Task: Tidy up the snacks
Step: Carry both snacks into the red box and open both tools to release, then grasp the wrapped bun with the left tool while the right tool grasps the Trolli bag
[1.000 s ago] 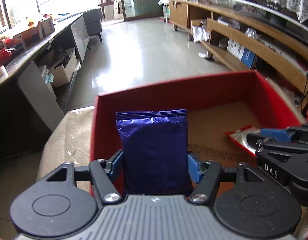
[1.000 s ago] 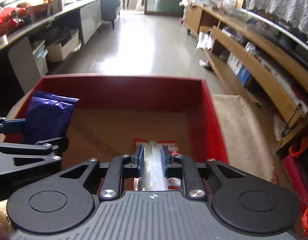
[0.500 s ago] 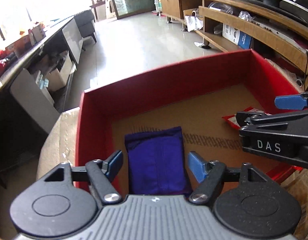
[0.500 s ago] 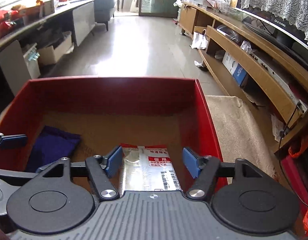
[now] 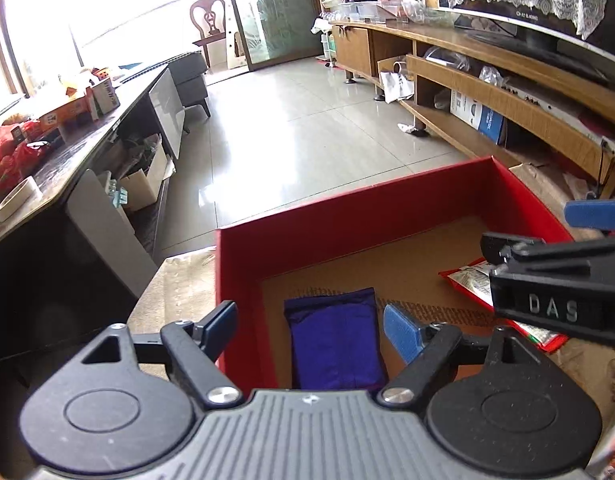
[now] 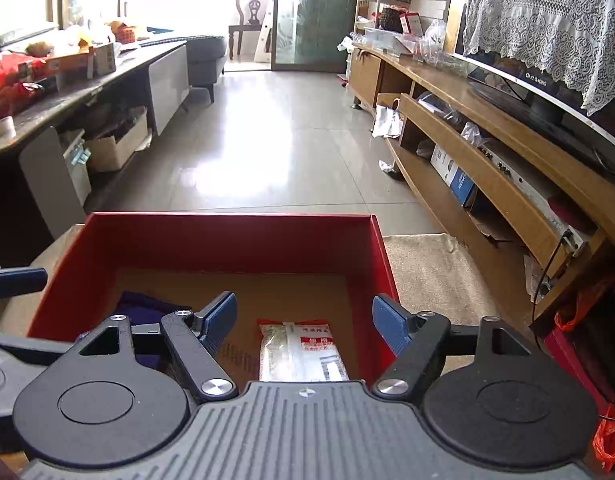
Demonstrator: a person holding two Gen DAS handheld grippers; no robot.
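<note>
A red box (image 5: 347, 216) (image 6: 227, 228) with a brown cardboard floor stands in front of both grippers. A blue snack pouch (image 5: 335, 340) (image 6: 147, 308) lies flat on the box floor at its left side. My left gripper (image 5: 311, 328) hovers above the pouch with its jaws opening and nothing pressed between the pads. A red and clear snack packet (image 6: 299, 348) (image 5: 471, 280) lies on the floor at the right side. Above it hangs my right gripper (image 6: 305, 320), its jaws opening too, the pads apart from the packet.
The box rests on a beige mat (image 6: 435, 272) on a low surface. A long wooden shelf unit (image 6: 487, 152) runs along the right. A dark counter (image 5: 67, 148) with snack packs and boxes runs along the left. A tiled floor (image 5: 307, 128) lies beyond.
Both grippers have let go and opened. The blue pouch dropped from upright in the left gripper to flat on the box floor; the red packet lies free. Both grippers have risen.
</note>
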